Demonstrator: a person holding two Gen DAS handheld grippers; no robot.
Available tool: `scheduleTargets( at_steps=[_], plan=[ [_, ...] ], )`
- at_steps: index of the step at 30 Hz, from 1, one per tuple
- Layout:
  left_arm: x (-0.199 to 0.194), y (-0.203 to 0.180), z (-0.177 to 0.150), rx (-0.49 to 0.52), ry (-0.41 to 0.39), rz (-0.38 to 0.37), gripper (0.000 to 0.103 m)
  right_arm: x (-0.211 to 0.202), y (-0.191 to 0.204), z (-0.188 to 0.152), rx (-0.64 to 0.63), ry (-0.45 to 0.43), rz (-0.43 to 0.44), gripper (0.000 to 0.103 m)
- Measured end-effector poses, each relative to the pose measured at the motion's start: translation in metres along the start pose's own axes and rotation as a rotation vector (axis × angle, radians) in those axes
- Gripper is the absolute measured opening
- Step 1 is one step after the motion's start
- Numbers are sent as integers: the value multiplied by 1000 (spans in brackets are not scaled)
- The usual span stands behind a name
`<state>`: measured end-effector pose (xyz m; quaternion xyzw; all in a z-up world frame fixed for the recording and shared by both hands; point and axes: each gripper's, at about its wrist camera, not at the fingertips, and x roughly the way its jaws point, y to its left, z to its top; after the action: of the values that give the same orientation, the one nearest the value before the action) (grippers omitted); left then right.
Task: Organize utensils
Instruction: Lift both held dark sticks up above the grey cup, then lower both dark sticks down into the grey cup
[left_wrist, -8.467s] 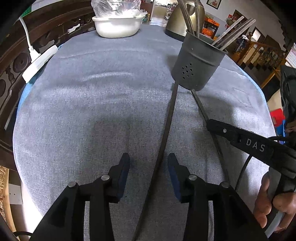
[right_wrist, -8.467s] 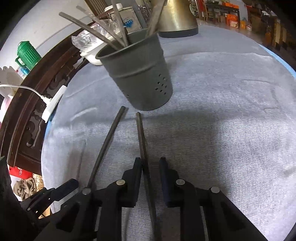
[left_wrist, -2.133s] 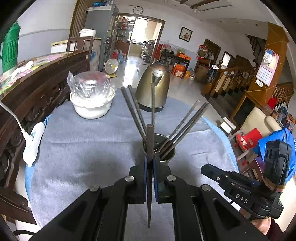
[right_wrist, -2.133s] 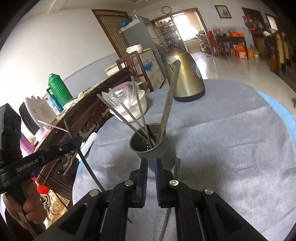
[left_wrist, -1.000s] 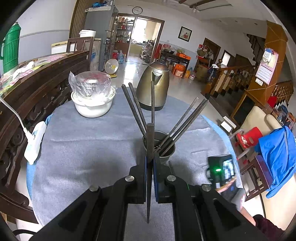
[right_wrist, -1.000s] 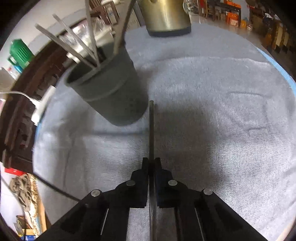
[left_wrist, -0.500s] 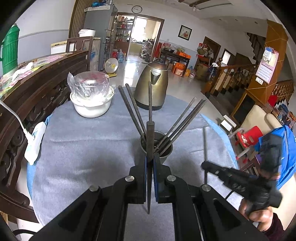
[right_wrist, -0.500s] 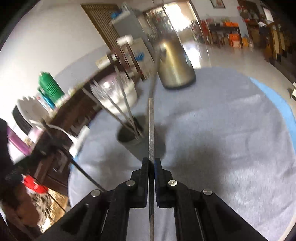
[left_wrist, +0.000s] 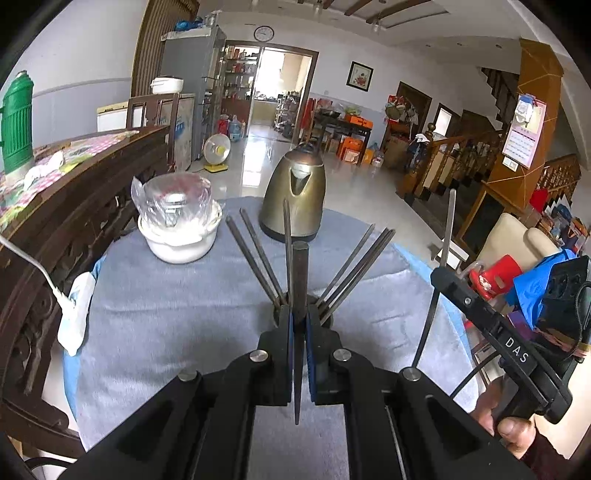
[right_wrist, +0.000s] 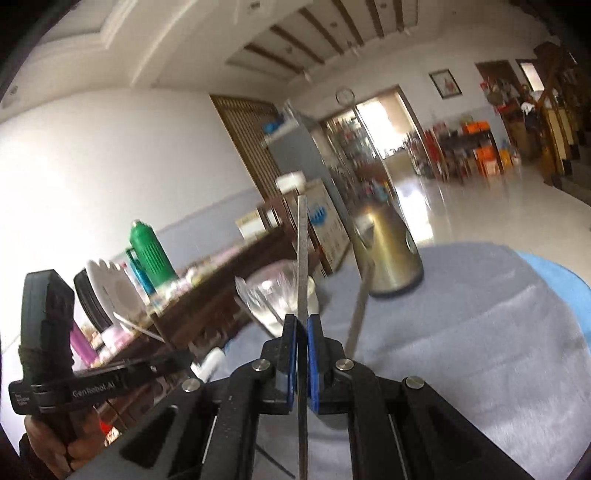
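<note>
My left gripper (left_wrist: 299, 321) is shut on a dark chopstick (left_wrist: 299, 273) and holds it upright over the grey utensil cup (left_wrist: 325, 315), which is mostly hidden behind the jaws. Several chopsticks (left_wrist: 351, 269) fan out of the cup. My right gripper (right_wrist: 302, 325) is shut on a second chopstick (right_wrist: 302, 251) held upright above the table; it also shows at the right in the left wrist view (left_wrist: 443, 236). The left gripper shows at the lower left in the right wrist view (right_wrist: 170, 363).
A grey cloth (left_wrist: 166, 314) covers the round table. A brass kettle (left_wrist: 293, 195) and a white bowl with a plastic bag (left_wrist: 177, 225) stand at the back. A white power strip (left_wrist: 75, 314) lies at the left edge beside a dark wooden bench (left_wrist: 55, 206).
My right gripper has picked the second chopstick off the cloth and raised it upright. My left gripper keeps its chopstick over the cup, slightly closer.
</note>
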<state>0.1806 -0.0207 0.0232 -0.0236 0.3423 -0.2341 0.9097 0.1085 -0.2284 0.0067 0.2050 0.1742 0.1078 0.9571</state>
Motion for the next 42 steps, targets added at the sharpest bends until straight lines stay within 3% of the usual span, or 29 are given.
scheduleTargets(
  at_steps=[5,25,42],
  plan=[
    [-10,-3,13,14,-34,3,6,8,5,8,0,-84,39,6],
    [-36,-12,68,71,-176,14,6,52,14,21,-56,-161,9,6],
    [-4,-5,76,51,-172,3,6,93,9,31,-90,-194,-85,6]
  ],
)
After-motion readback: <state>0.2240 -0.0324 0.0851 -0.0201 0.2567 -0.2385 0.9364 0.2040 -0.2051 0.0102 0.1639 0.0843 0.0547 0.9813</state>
